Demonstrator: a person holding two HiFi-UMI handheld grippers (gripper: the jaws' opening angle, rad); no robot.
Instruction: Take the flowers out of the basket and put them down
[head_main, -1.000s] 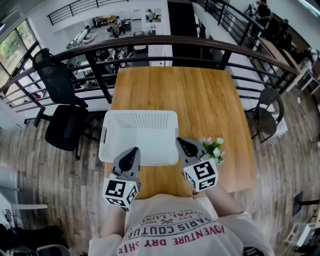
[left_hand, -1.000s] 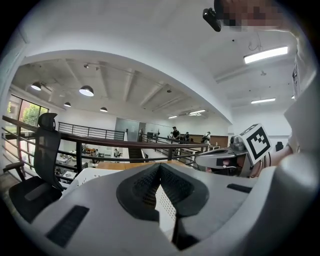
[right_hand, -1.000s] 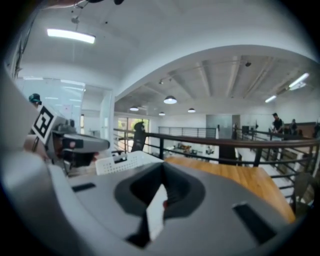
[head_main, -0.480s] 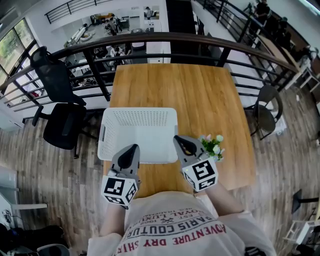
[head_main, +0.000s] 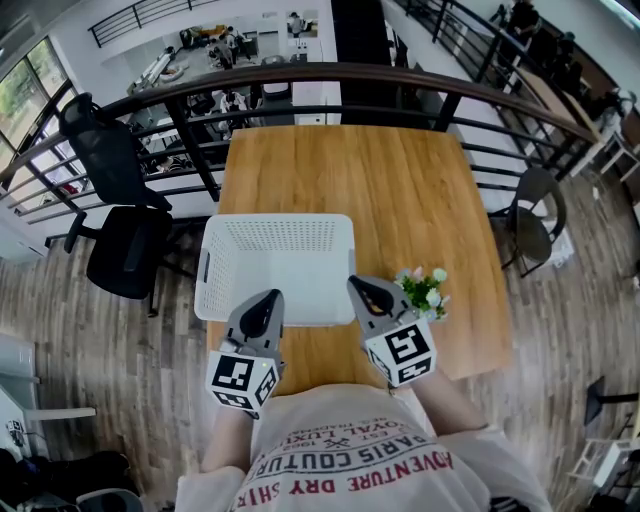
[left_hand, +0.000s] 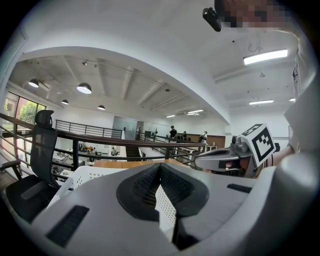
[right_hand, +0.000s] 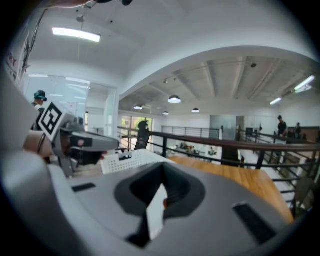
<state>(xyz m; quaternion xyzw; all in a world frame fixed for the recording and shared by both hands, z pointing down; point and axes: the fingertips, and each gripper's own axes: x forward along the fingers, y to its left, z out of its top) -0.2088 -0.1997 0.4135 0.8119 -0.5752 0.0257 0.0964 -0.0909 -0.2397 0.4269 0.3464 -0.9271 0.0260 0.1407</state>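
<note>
A white perforated basket (head_main: 277, 265) stands on the wooden table (head_main: 400, 190), and nothing shows inside it. A small bunch of white and pink flowers with green leaves (head_main: 424, 292) lies on the table right of the basket, outside it. My left gripper (head_main: 264, 303) hovers at the basket's near rim, shut and empty. My right gripper (head_main: 362, 287) is raised over the basket's near right corner, just left of the flowers, also shut and empty. The left gripper view shows the basket (left_hand: 85, 177) below its closed jaws and the right gripper (left_hand: 225, 159) beside it.
A dark railing (head_main: 330, 80) runs behind the table's far edge. A black office chair (head_main: 120, 240) stands left of the table and another chair (head_main: 535, 225) to its right. The person's torso is at the near edge.
Almost nothing differs. Both grippers stay shut and hold nearly the same place by the basket's near edge; the flowers have not moved.
</note>
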